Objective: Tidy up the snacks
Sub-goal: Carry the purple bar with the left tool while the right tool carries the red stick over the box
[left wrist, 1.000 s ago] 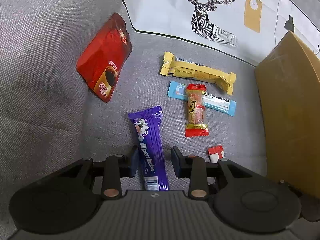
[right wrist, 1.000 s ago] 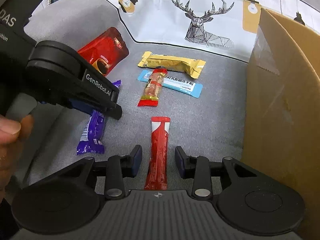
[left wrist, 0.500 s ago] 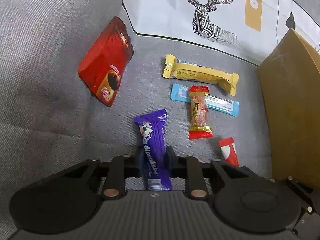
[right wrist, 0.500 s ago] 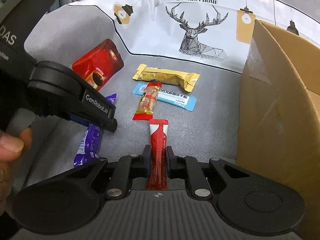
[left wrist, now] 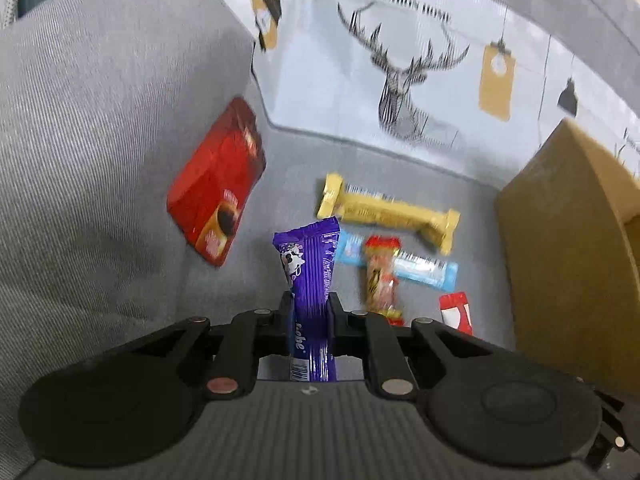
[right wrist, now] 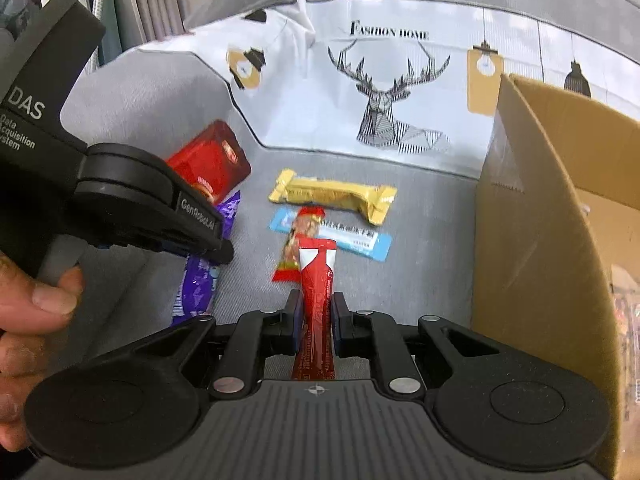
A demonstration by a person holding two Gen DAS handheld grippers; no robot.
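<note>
left tool (left wrist: 311,312) is clamping the purple candy bar (left wrist: 310,280); right tool (right wrist: 316,314) is clamping the red stick packet (right wrist: 316,280); both are tilting up off the sofa seat (right wrist: 420,240).

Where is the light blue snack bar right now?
The light blue bar lies on the grey sofa seat, just in front of the yellow bar. A small clear-and-red snack lies across its left part, and the cardboard box stands to its right.
</note>
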